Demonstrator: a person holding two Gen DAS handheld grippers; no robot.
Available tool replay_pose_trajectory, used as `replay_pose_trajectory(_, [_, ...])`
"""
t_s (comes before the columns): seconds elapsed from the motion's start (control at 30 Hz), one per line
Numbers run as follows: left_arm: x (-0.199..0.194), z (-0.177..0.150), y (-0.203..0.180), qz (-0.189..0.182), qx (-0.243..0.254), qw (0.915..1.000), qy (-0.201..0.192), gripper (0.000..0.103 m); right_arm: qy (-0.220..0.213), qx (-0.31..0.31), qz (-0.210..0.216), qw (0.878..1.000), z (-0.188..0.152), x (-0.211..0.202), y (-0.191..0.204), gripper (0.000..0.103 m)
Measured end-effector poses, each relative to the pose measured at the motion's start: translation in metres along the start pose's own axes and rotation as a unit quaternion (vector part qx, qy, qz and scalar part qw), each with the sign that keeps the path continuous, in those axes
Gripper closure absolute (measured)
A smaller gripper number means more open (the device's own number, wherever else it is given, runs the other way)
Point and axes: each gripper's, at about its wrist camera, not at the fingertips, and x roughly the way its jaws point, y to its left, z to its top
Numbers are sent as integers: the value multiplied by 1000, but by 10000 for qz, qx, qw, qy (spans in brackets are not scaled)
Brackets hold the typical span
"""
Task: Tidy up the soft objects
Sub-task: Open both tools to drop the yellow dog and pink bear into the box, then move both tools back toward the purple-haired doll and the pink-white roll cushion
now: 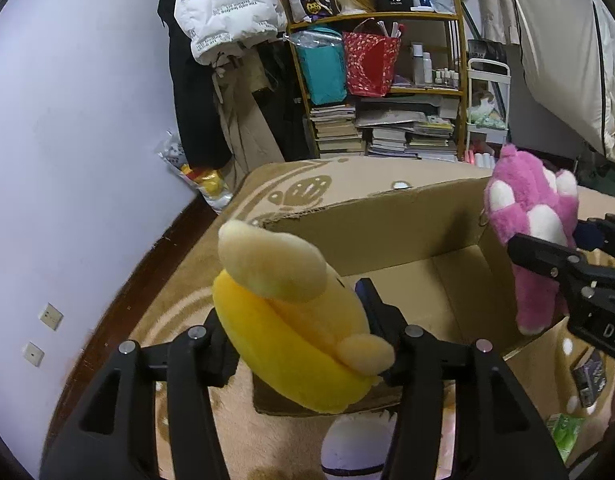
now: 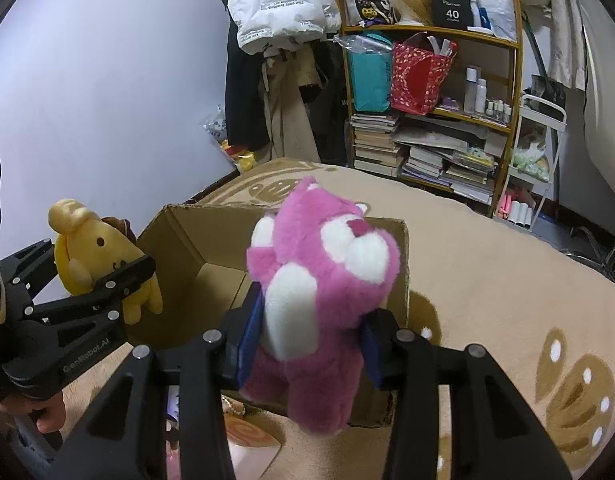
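Observation:
My left gripper point(image 1: 303, 336) is shut on a yellow dog plush point(image 1: 291, 320) and holds it above the near left corner of an open cardboard box point(image 1: 387, 240). The same plush shows at the left of the right wrist view point(image 2: 95, 256), with the left gripper point(image 2: 119, 280) around it. My right gripper point(image 2: 307, 344) is shut on a pink bear plush point(image 2: 323, 300) and holds it above the box point(image 2: 195, 248). The pink bear also shows at the right of the left wrist view point(image 1: 535, 232), over the box's right wall. The box interior looks bare.
The box stands on a beige patterned rug point(image 2: 487, 264). A white and purple plush point(image 1: 355, 448) lies on the rug just in front of the box. A bookshelf point(image 2: 435, 120) with bags and books, hanging coats point(image 2: 275, 80) and a white cart point(image 2: 539, 148) stand behind.

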Motion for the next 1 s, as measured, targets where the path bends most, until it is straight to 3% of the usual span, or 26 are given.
replay_pose_trajectory(0.1, [1, -1, 2, 49, -51, 10000, 9, 47, 1, 29, 20, 10000, -1, 0, 1, 53])
replay_pose_trajectory(0.23, [-1, -1, 7, 81, -134, 9999, 12, 46, -16, 70, 48, 10000, -2, -2, 5, 39])
replay_pose_trajectory(0.3, [-2, 0, 10, 23, -178, 9998, 32, 41, -25, 44, 61, 10000, -3, -5, 7, 31])
replay_pose_trajectory(0.37, [-5, 1, 12, 55, -226, 9997, -12, 31, -82, 11, 52, 10000, -3, -9, 9, 20])
replay_pose_trajectory(0.57, [-23, 4, 22, 208, -286, 9991, -246, 0, -210, 33, 89, 9997, -1, -24, 10, 7])
replay_pose_trajectory(0.67, [-33, 5, 28, 304, -340, 9985, -314, 0, -308, 82, 64, 9995, -1, -33, 8, 0])
replay_pose_trajectory(1.0, [-66, -3, 46, 458, -493, 9974, -274, 0, -248, 204, -55, 9995, -10, -62, 3, 0])
